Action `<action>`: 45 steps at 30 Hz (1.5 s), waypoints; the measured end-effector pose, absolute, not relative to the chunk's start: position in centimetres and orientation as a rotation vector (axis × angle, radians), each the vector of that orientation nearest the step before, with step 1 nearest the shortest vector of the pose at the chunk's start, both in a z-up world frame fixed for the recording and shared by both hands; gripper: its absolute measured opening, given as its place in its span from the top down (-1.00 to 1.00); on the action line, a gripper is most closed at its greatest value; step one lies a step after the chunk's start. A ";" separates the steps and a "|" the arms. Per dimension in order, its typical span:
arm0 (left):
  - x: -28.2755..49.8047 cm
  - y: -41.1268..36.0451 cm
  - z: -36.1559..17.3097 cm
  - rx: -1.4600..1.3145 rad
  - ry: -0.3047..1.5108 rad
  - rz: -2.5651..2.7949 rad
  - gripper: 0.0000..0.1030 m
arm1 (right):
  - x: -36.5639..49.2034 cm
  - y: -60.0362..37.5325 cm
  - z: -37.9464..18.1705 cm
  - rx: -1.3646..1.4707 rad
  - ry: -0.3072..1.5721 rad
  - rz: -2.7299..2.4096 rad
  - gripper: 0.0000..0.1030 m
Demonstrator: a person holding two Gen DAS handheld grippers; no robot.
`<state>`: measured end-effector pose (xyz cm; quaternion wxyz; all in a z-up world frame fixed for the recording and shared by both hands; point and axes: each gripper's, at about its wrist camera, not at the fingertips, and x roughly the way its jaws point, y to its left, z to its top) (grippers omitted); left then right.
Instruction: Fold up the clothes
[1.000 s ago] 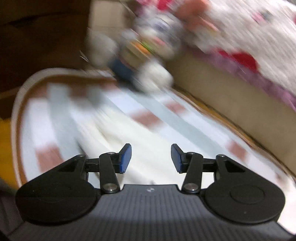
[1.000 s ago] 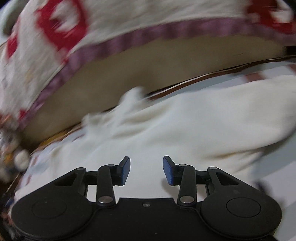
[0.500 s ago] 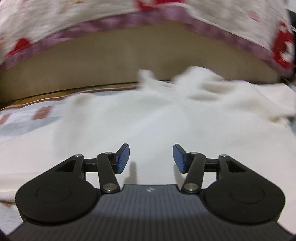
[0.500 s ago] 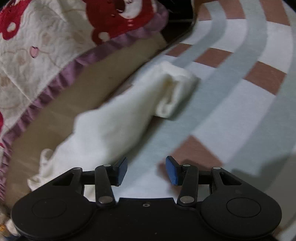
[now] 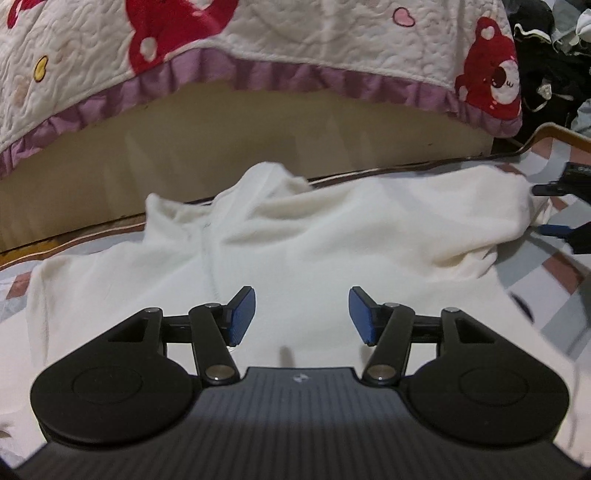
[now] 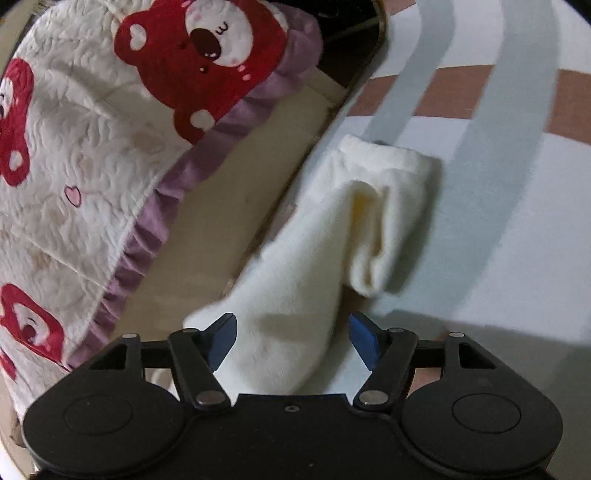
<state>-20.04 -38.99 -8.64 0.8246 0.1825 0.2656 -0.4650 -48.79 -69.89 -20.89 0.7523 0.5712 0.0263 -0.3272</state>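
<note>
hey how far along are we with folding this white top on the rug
Early. Done: the white top is spread over the striped rug beside the bed quilt, body mostly flat. In hand: nothing is gripped; the left gripper hovers open over the body, and the right gripper straddles the rumpled sleeve, jaws open. Left: every fold, sleeves first.

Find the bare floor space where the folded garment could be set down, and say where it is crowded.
Free: the striped rug right of the white sleeve, out to the view's edge. A thinner strip of rug shows left of the garment. Crowded: the bed base under the quilt hems the garment's far edge, and dark clutter fills the far right corner.
</note>
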 end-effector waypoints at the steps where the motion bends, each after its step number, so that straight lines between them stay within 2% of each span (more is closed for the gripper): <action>1: -20.4 -39.4 -8.8 0.370 0.578 -0.970 -0.09 | -48.6 -70.6 -21.3 1.268 0.029 -0.686 -0.40; 3: -21.2 -40.2 -9.1 0.333 0.604 -0.934 -0.11 | -48.1 -71.7 -21.8 1.295 -0.024 -0.651 -0.37; 6: -22.0 -41.5 -10.0 0.299 0.638 -0.923 -0.11 | -47.7 -70.6 -19.4 1.166 -0.036 -0.648 0.86; 11: -23.6 -43.1 -9.2 0.285 0.560 -0.997 -0.11 | -47.3 -65.9 -12.9 0.908 0.015 -0.574 0.86; 15: -26.8 -43.9 -8.2 0.369 0.372 -1.116 -0.12 | -46.9 -62.1 -7.7 0.702 0.055 -0.512 0.86; 17: -28.8 -44.1 -8.1 0.419 0.291 -1.202 -0.22 | -46.8 -60.2 -5.1 0.599 0.074 -0.480 0.86; 20: -31.2 -44.7 -8.7 0.440 0.219 -1.312 -0.32 | -46.3 -58.9 -5.1 0.606 0.135 -0.449 0.86; 23: -32.4 -45.9 -9.2 0.449 0.199 -1.339 -0.54 | -45.8 -57.9 -6.0 0.649 0.205 -0.421 0.86; 25: -32.3 -46.4 -9.5 0.439 0.211 -1.369 -0.55 | -45.4 -57.4 -6.7 0.677 0.253 -0.388 0.86; 26: -32.1 -46.5 -9.6 0.432 0.219 -1.388 -0.38 | -45.2 -57.2 -7.1 0.682 0.269 -0.351 0.86; 27: -31.9 -46.7 -9.8 0.426 0.227 -1.407 0.21 | -45.0 -56.9 -7.4 0.675 0.275 -0.318 0.81; 28: -31.1 -46.9 -9.9 0.405 0.294 -1.418 0.58 | -45.1 -56.7 -7.5 0.665 0.274 -0.297 0.78; 29: -30.0 -46.8 -10.2 0.366 0.366 -1.409 0.74 | -45.5 -56.6 -7.6 0.651 0.265 -0.290 0.76; 30: -29.1 -46.3 -10.6 0.321 0.411 -1.390 0.74 | -45.9 -56.4 -7.6 0.637 0.256 -0.284 0.62; 31: -28.2 -45.8 -11.1 0.277 0.456 -1.371 0.74 | -46.4 -56.4 -7.7 0.622 0.251 -0.290 0.24; 33: -26.3 -44.8 -12.0 0.188 0.544 -1.329 0.74 | -47.2 -56.6 -8.2 0.575 0.281 -0.361 -0.13; 36: -23.5 -43.3 -13.3 0.055 0.672 -1.259 0.74 | -47.4 -57.2 -10.1 0.493 0.416 -0.489 -0.23; 41: -18.8 -40.9 -15.6 -0.168 0.877 -1.128 0.74 | -47.3 -57.7 -13.4 0.423 0.594 -0.522 -0.24; 45: -18.3 -41.5 -15.9 -0.112 0.898 -1.092 0.67 | -46.7 -55.4 -13.8 0.156 0.648 -0.504 -0.23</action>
